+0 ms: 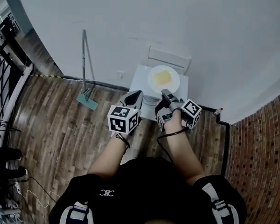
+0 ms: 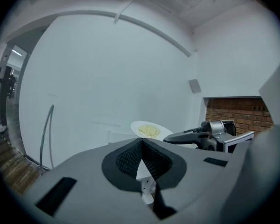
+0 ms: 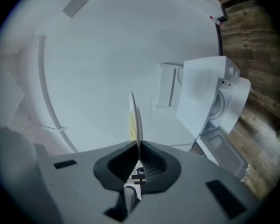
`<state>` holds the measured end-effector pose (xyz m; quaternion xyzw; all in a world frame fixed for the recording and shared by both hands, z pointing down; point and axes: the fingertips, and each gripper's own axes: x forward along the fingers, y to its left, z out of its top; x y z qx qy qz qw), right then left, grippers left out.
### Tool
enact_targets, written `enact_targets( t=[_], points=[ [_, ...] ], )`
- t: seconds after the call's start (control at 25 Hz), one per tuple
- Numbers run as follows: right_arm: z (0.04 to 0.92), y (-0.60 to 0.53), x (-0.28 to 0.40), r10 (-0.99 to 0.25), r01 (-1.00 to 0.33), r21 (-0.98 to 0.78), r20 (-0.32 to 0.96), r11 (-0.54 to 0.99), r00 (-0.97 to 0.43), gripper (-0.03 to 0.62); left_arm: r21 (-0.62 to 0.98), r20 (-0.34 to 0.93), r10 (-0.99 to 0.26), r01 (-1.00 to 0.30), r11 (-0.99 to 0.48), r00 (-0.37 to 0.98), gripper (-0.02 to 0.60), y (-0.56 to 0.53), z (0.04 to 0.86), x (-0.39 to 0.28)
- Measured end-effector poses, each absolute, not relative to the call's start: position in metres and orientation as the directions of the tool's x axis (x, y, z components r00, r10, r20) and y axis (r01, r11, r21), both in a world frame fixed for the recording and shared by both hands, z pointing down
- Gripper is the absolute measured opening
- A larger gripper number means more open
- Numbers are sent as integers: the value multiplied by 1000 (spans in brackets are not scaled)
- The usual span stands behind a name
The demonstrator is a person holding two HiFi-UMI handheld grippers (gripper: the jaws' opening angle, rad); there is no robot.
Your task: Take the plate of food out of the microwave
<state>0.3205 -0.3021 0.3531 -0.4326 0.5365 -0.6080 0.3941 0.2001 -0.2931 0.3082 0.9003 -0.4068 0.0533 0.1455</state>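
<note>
Right gripper (image 1: 166,94) is pinching the rim of the plate of food (image 1: 164,78) (keeps it level), out over what's probably the microwave (image 1: 138,78). Left gripper (image 1: 133,98) is closed, empty.

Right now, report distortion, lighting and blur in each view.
Head view: evenly lit, sharp, brown wood-plank floor bowed by the wide lens. Left gripper view: dim, bluish, dark round vignette. Right gripper view: fisheye, rolled sideways, the round white plate of yellow food edge-on between the fingers.

Food (image 1: 161,74) type unclear (too small, pale).
</note>
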Motion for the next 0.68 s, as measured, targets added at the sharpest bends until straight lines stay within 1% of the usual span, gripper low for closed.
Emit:
enact_targets(
  t=[0.28,0.68],
  points=[
    [342,-308,325,-953,20,-994,93,-103,-288,25,202,189,-713,-737,-644,675,-9,-299,294,202],
    [344,-319,331,-954,11,-994,103,-110,-283,26,209,204,-687,-717,-665,697,-9,-311,300,215]
  ],
)
